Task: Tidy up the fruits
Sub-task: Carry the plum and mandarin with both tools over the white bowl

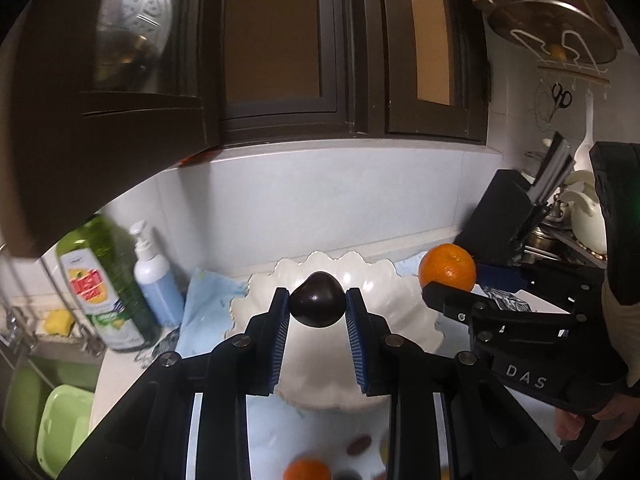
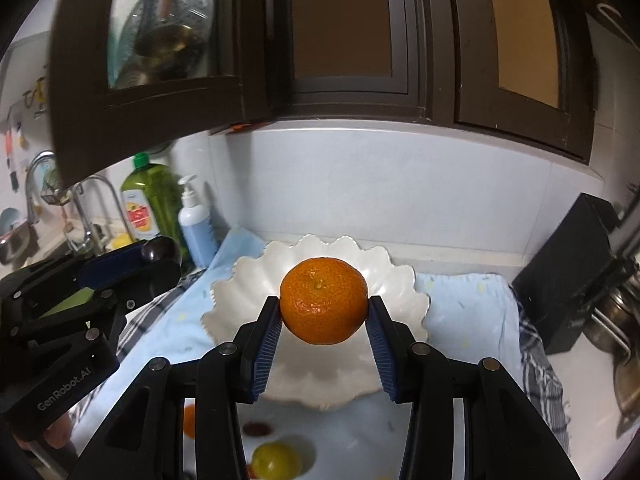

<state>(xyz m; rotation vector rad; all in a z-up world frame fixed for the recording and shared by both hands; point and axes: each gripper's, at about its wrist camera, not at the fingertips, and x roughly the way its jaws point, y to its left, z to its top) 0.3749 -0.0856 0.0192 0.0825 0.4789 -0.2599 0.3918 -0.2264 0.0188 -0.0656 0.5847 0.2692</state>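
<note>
My left gripper (image 1: 318, 308) is shut on a dark purple plum (image 1: 318, 306), held in the air over a white scalloped bowl (image 1: 404, 316). To its right, my right gripper (image 2: 323, 312) is shut on an orange mandarin (image 2: 323, 300) above the same bowl (image 2: 240, 308). The mandarin (image 1: 447, 267) and right gripper (image 1: 450, 280) also show in the left wrist view; the plum (image 2: 158, 250) and left gripper (image 2: 154, 254) show at left in the right wrist view. The bowl looks empty where it shows. Below lie another mandarin (image 1: 306, 470), a yellow-green fruit (image 2: 276, 460) and small dark fruits (image 2: 256, 428).
The bowl rests on a light blue cloth (image 2: 464, 308) on the counter. A green dish-soap bottle (image 1: 102, 284) and a white pump bottle (image 1: 154, 280) stand at left by a sink with taps (image 2: 86, 208). A black knife block (image 1: 508, 216) stands right. Dark cabinet doors (image 1: 280, 40) hang overhead.
</note>
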